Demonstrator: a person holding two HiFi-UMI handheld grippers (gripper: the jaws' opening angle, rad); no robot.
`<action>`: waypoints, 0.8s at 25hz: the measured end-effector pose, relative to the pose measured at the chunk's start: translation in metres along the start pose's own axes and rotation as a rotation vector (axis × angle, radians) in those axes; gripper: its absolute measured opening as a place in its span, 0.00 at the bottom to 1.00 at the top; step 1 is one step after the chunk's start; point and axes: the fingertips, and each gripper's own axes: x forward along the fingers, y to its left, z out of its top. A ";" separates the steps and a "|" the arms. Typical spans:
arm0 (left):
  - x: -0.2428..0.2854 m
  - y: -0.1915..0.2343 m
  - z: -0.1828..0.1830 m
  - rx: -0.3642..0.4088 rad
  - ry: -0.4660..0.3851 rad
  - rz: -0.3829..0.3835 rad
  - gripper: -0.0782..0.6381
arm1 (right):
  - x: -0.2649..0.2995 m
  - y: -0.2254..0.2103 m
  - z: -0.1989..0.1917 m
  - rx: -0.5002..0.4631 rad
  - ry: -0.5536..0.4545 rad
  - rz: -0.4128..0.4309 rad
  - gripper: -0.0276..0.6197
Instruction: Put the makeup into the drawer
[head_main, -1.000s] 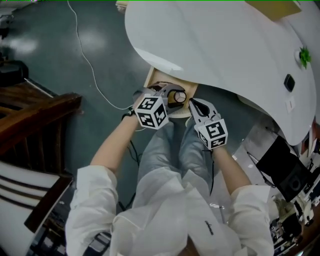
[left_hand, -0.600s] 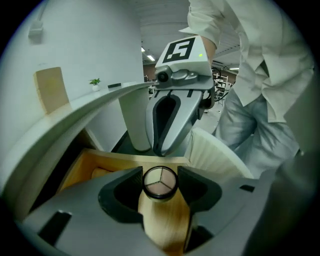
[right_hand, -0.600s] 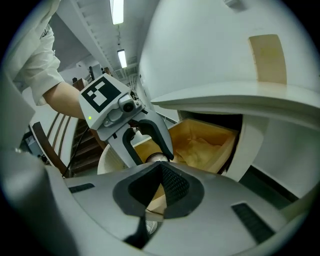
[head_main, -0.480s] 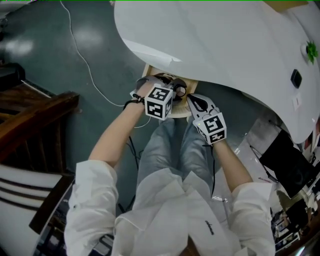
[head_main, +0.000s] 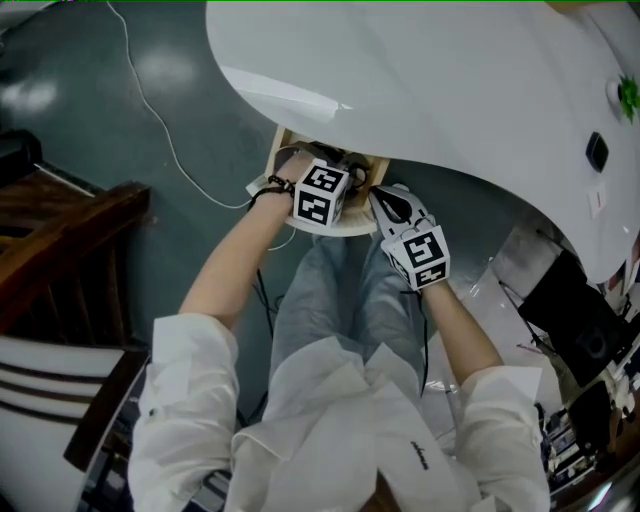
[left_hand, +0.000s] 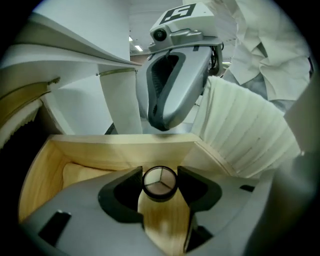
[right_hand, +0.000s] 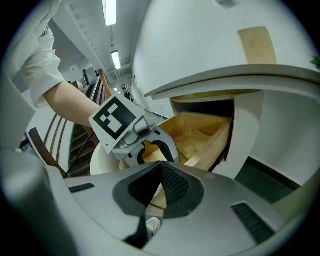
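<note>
Under the white table (head_main: 450, 90), the wooden drawer (left_hand: 115, 150) stands open at twelve o'clock from me. My right gripper (right_hand: 159, 167), clenched on nothing, sits at the drawer's four o'clock, clear of the opening. My left gripper (left_hand: 160, 174) pinches the round makeup compact (left_hand: 160, 182) over the drawer's inside, angled down, I judge for setting it in.

White shirt (head_main: 350, 420), grey trousers (head_main: 330, 290), grey left claw (left_hand: 160, 181)
</note>
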 end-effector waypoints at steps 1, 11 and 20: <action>0.002 -0.001 -0.003 0.001 0.002 -0.003 0.43 | 0.001 0.001 -0.001 0.007 0.002 0.001 0.07; 0.029 -0.014 -0.020 0.041 0.051 -0.053 0.43 | 0.004 -0.004 -0.006 0.060 -0.007 -0.021 0.07; 0.026 -0.010 -0.021 0.050 0.060 -0.024 0.44 | -0.006 -0.005 0.000 0.061 -0.030 -0.039 0.07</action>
